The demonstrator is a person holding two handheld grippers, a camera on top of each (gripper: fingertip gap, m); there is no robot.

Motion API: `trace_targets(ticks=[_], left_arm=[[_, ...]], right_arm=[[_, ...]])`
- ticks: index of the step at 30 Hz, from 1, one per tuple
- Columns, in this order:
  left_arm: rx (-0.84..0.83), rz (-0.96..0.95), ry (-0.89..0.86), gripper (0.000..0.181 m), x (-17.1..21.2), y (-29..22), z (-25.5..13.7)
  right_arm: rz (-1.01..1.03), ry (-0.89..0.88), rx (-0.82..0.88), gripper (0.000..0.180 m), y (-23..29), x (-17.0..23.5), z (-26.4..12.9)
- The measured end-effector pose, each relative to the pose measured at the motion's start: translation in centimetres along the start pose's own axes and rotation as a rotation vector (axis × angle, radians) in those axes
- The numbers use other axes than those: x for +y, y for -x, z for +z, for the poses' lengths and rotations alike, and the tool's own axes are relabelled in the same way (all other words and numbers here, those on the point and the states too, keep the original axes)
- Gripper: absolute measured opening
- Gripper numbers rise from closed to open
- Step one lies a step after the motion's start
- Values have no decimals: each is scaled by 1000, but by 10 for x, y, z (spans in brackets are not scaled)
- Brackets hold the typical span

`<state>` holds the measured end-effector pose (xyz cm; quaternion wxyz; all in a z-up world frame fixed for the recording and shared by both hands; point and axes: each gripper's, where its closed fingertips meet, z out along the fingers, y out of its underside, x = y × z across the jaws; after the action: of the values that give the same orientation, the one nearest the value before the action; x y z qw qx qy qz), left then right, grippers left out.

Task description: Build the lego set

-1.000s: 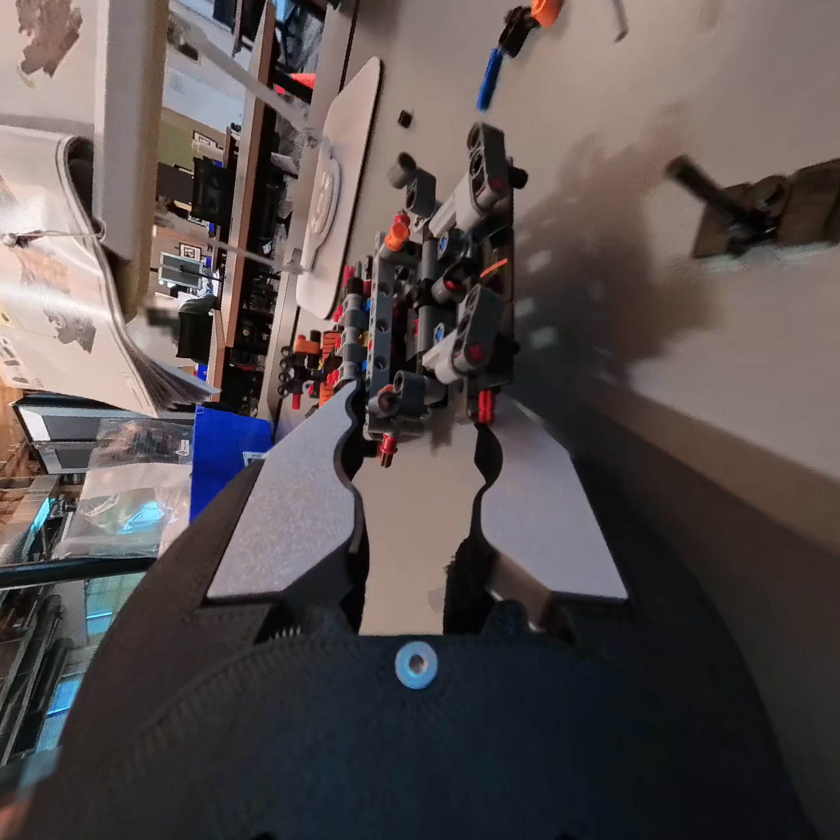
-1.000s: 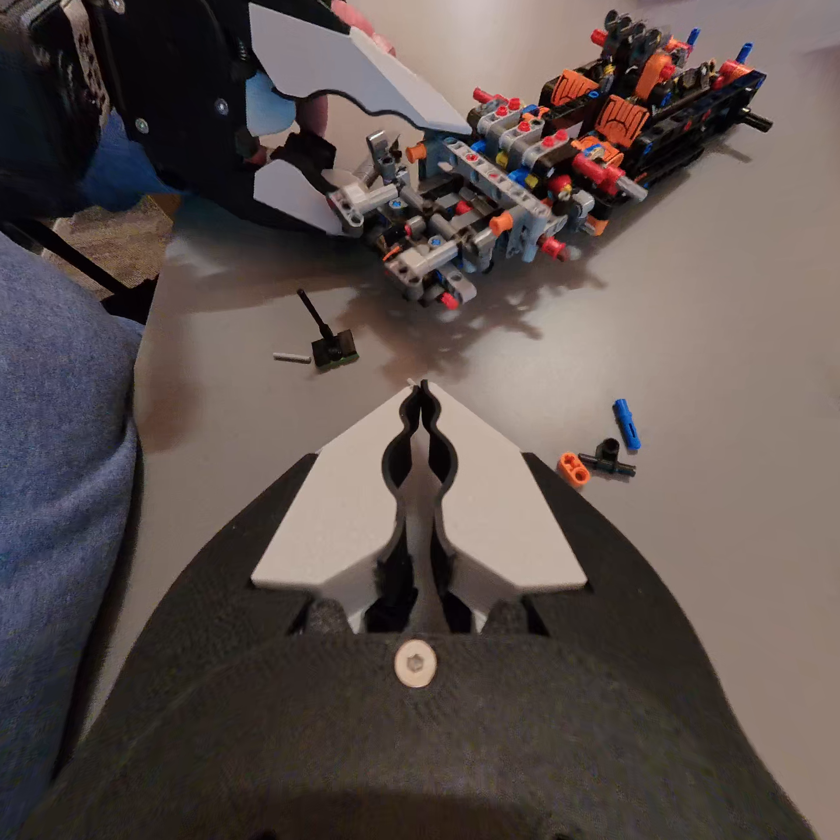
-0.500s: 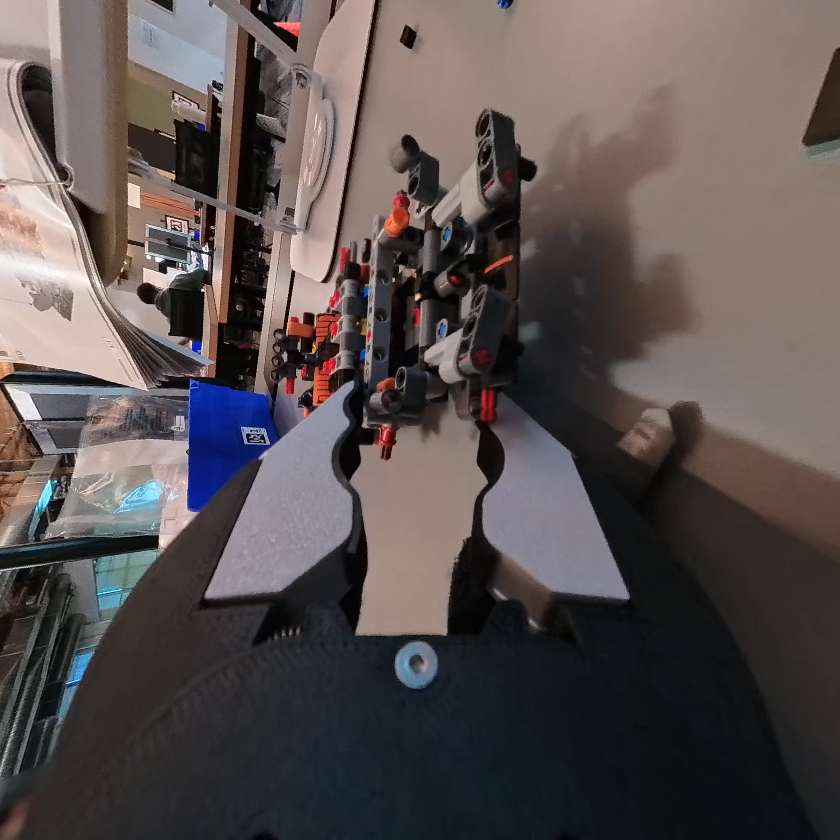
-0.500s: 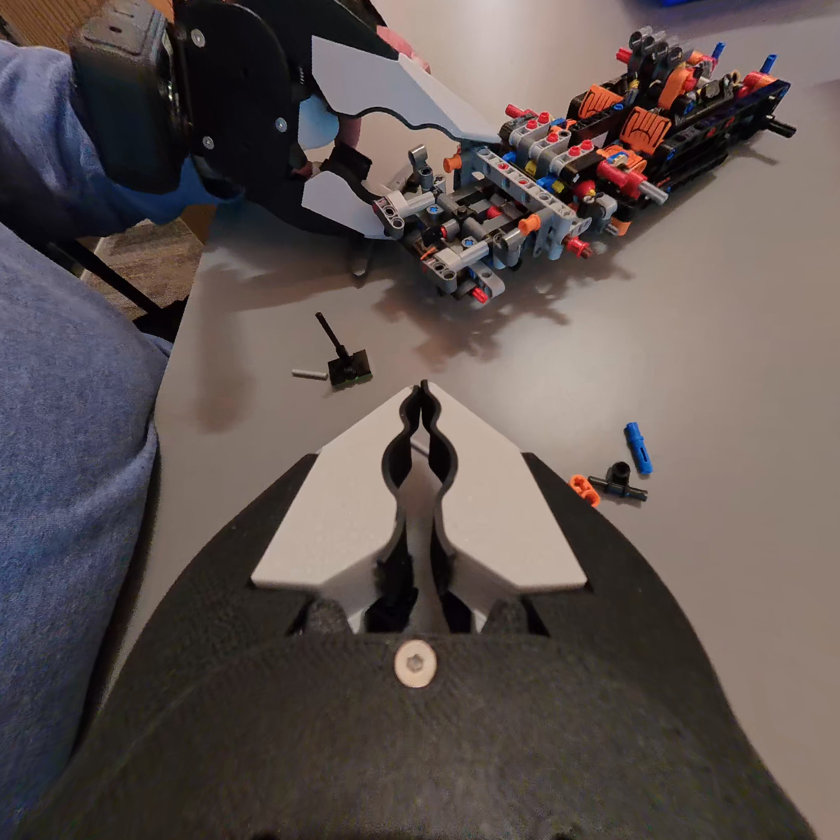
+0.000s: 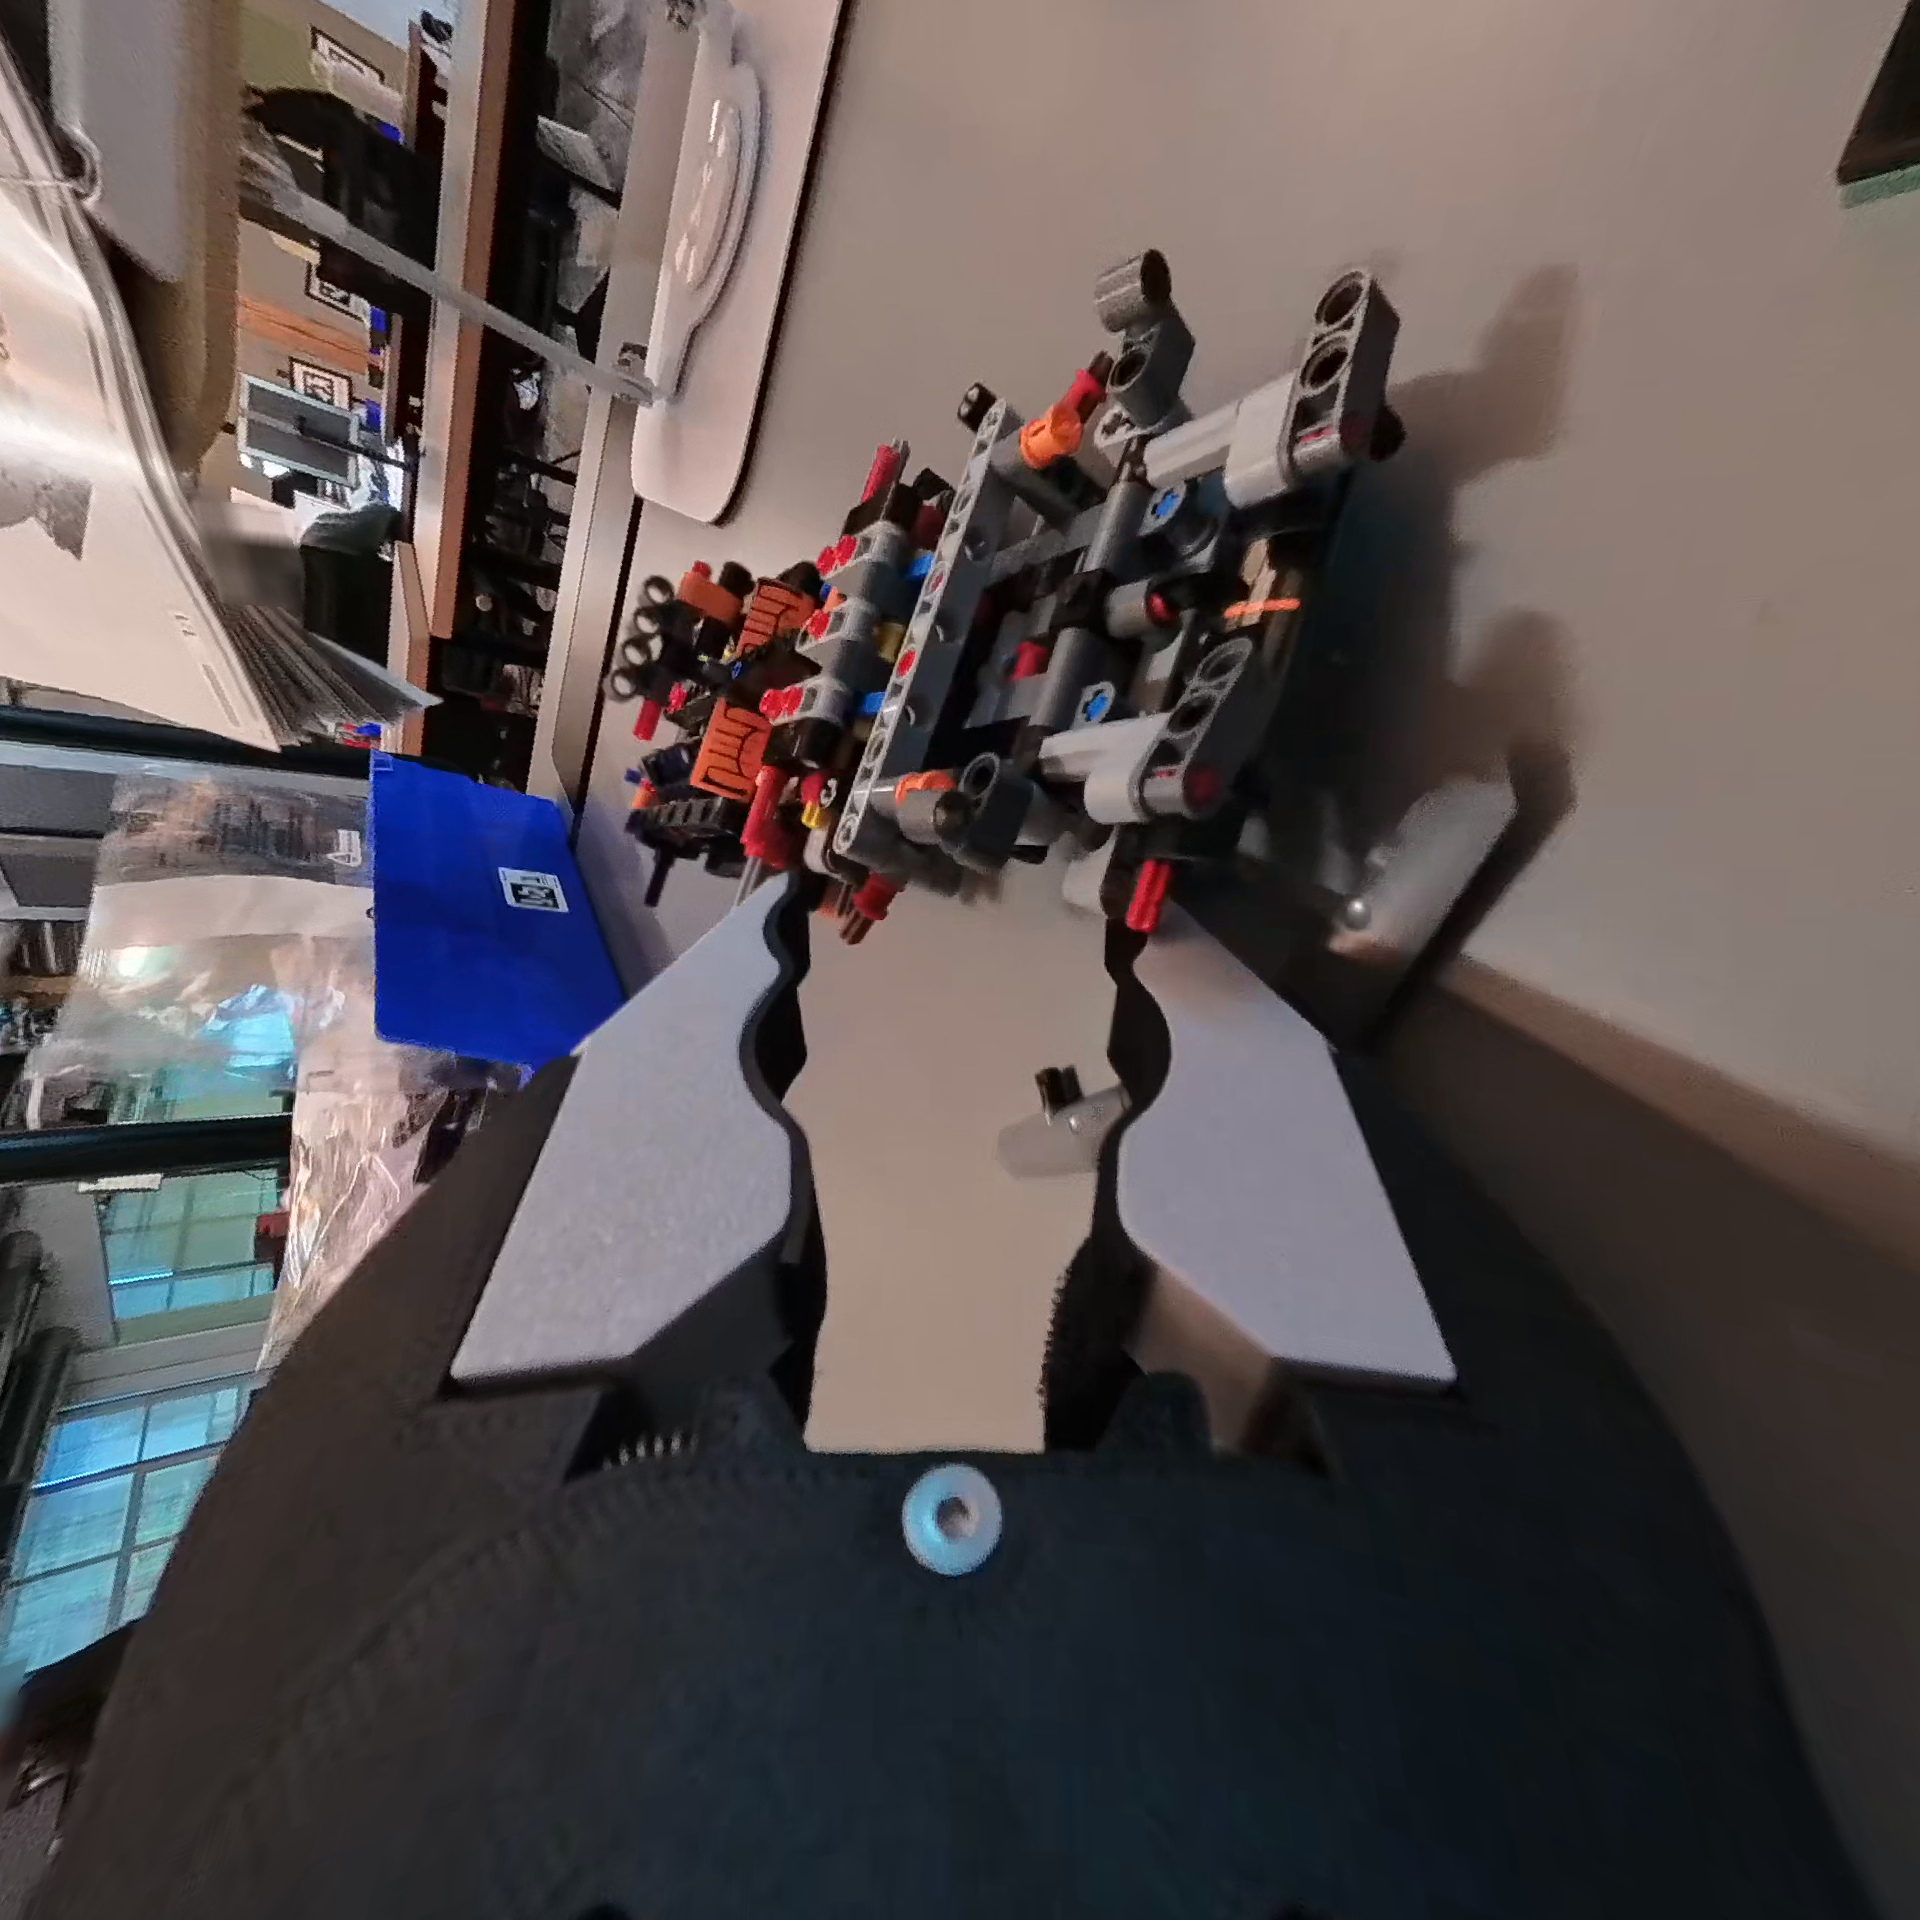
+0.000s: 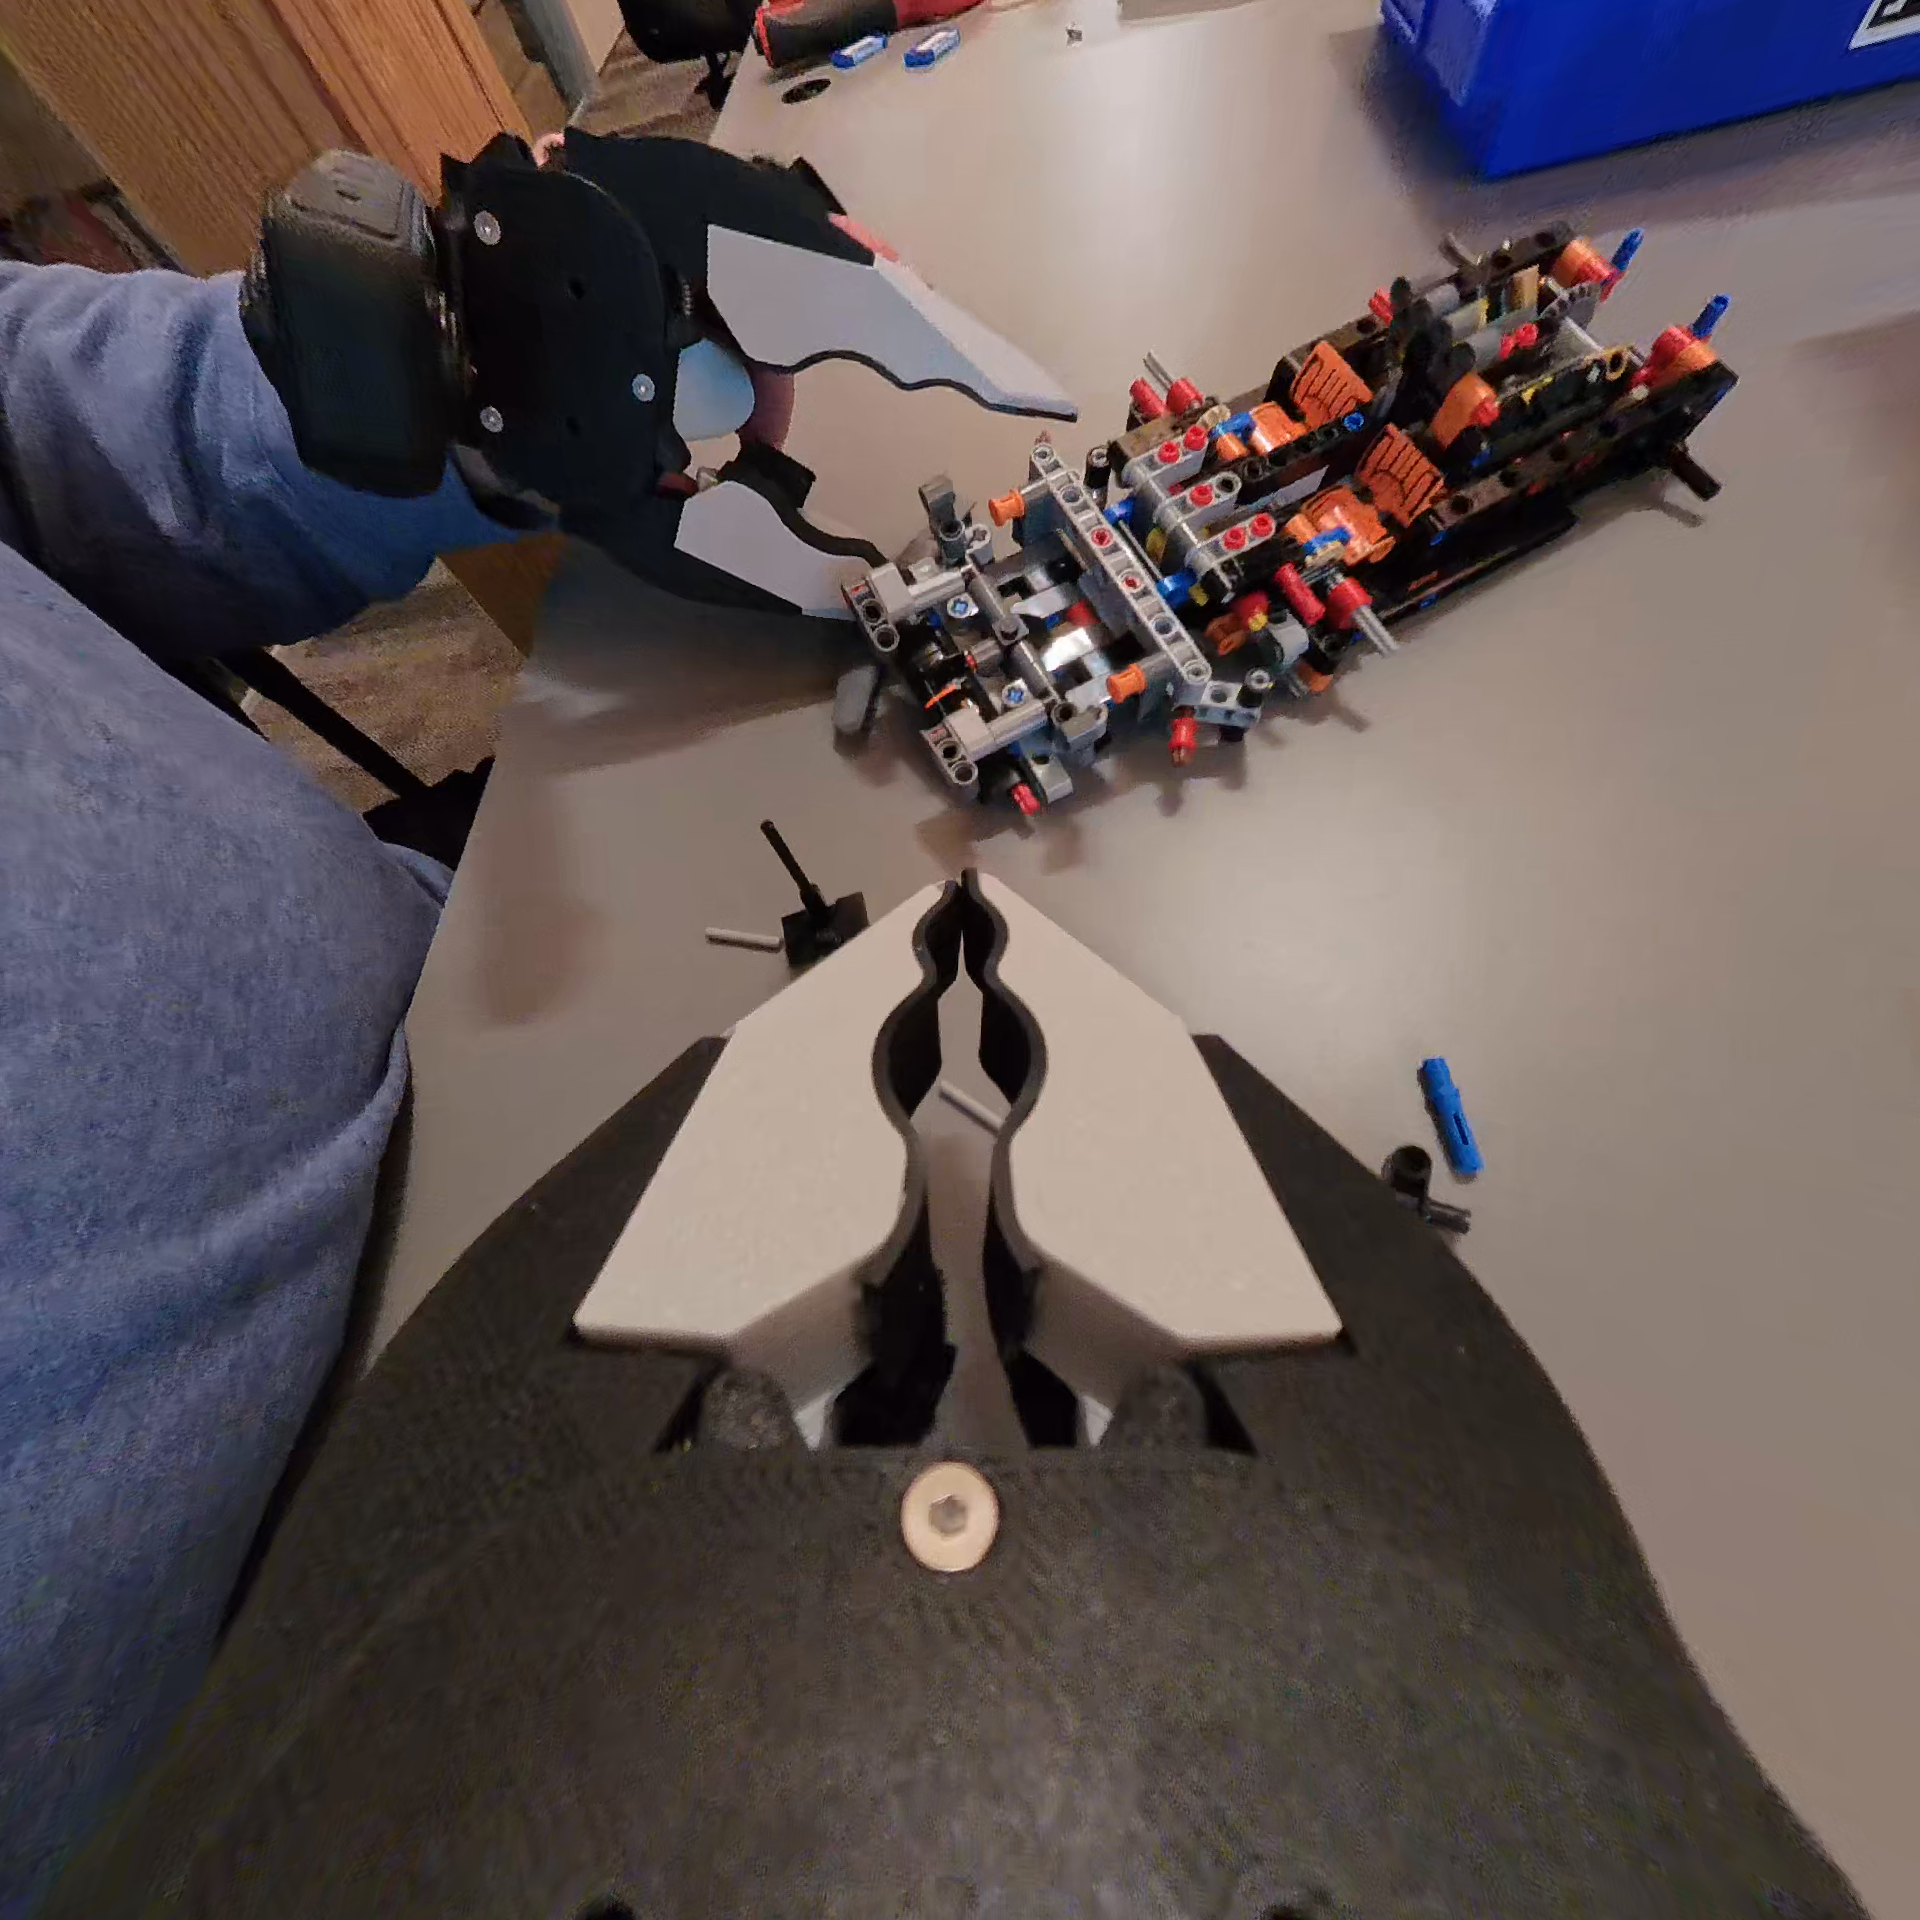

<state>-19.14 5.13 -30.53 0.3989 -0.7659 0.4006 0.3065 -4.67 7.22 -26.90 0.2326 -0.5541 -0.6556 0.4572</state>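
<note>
The lego model [image 6: 1247,540], a long grey, black and orange chassis with red and blue pins, lies on the grey table [image 6: 1455,831]. My left gripper [image 6: 961,509] is open at its near end. The lower finger [image 6: 769,540] touches the model's corner and the upper finger is above it. In the left wrist view the model [image 5: 1039,644] sits just beyond the left gripper [image 5: 956,914], with a small grey piece [image 5: 1070,1117] by the right finger. My right gripper [image 6: 961,894] is shut, with nothing showing between its tips, low over the table in front of the model.
Loose parts lie near the right gripper: a black piece with an axle [image 6: 816,904], a grey pin [image 6: 743,938], a blue pin [image 6: 1449,1117], a black connector [image 6: 1418,1179]. A grey piece [image 6: 857,696] lies by the model's end. A blue bin [image 6: 1642,73] stands far right. A blue sleeve [image 6: 156,935] is at left. Left tips to right tips: about 15 cm. Between my right fingertips and the grey pin [image 6: 743,938] there is roughly 10 cm.
The left gripper has opened a little wider and drawn back from the model's end. The right gripper has pulled back, staying shut, so the loose parts sit closer to it.
</note>
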Motion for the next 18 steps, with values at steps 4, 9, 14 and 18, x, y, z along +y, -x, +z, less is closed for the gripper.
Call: trace_targets(ticks=[4, 9, 14, 18], left_arm=[[1, -8, 40, 55, 8, 0, -6], [19, -27, 97, 63, 20, 4, -12], [49, -57, 103, 67, 27, 3, -19], [58, -91, 93, 67, 31, 2, -23]], right_arm=[[-25, -3, -5, 0, 1, -9, 4], [-77, 59, 5, 0, 1, -5, 4], [-163, 198, 38, 0, -8, 18, -10], [-224, 258, 14, 2, -1, 31, -10]])
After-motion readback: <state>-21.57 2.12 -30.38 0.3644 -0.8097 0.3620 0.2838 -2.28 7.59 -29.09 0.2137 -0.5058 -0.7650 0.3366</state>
